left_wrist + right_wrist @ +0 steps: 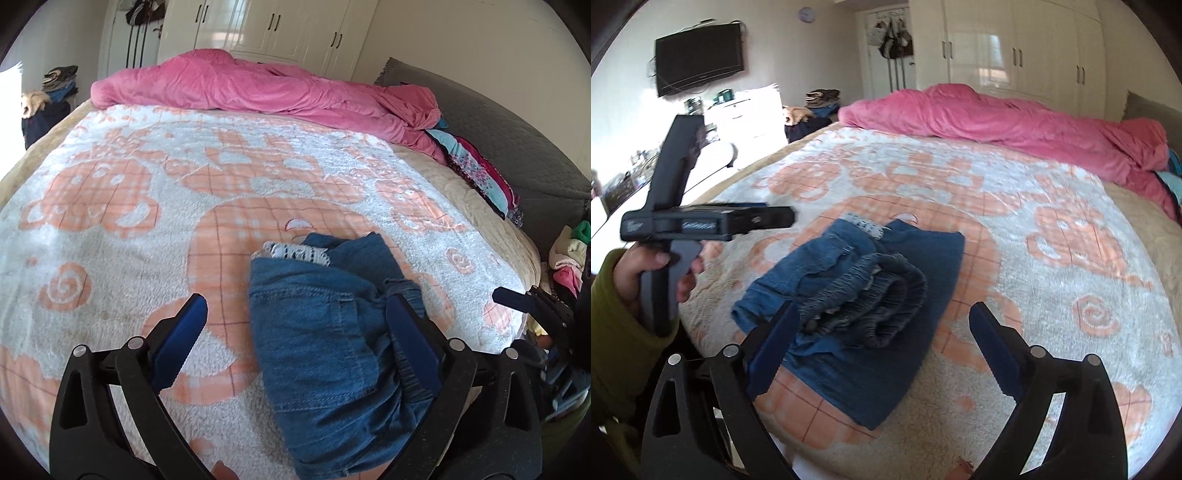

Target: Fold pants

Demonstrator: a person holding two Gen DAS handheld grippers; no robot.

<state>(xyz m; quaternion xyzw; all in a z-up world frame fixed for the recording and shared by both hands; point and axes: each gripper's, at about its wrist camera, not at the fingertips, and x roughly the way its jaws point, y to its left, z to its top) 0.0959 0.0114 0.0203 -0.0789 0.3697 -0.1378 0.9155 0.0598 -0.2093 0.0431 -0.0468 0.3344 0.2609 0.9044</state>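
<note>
Nearest us, our left gripper [295, 332] and right gripper [884, 330] both stand spread wide and hold nothing, because the pants [849, 295] lie folded into a compact bundle on the patterned blanket [1052, 192], near its front edge.

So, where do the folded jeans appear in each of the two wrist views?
Left wrist view: the folded jeans lie at lower centre-right, on the patterned blanket.
Right wrist view: the folded jeans lie at centre, slightly left, waistband on top.
Shared landmark: the pink comforter, bunched along the far side of the bed in both views.
</note>
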